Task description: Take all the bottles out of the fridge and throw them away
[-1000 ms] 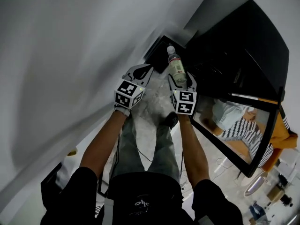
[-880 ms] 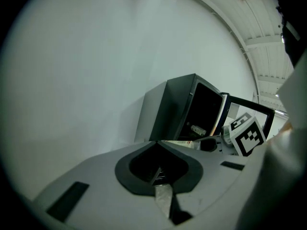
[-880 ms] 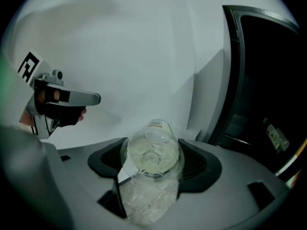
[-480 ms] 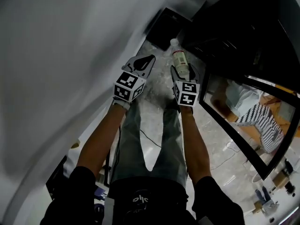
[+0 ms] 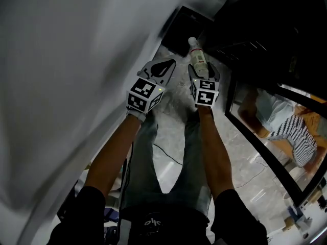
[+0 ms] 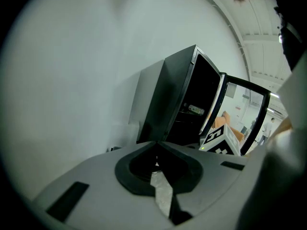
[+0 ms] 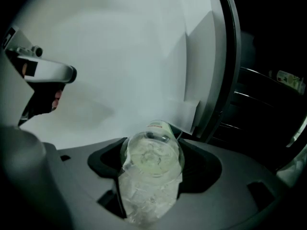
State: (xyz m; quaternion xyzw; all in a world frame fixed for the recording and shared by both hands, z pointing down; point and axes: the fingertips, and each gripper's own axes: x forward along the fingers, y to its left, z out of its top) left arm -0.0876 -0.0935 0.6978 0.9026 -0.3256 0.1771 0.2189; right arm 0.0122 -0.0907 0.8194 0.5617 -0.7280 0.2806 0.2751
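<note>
Bottle (image 5: 198, 59) is already out of the fridge (image 5: 265, 24). Head view: it has stayed clamped in the right gripper (image 5: 204, 75) over the last sec, while both grippers crept toward the dark box (image 5: 179, 29) just left of the fridge. That's prob. the bin, so the drop looks close. Forearms reach fwd side by side, left gripper (image 5: 162, 67) level w/ the right, both left of the fridge door (image 5: 255, 137).

Left gripper view: left gripper (image 6: 156, 147) has jaws pressed together w/ nothing between, aimed at the fridge (image 6: 177, 104), whose door (image 6: 244, 114) hangs open.

Right gripper view: right gripper (image 7: 152, 152) pinches the bottle (image 7: 151, 176) round its clear body, cap end pointing away; fridge (image 7: 259, 104) shelves sit to the right.
</note>
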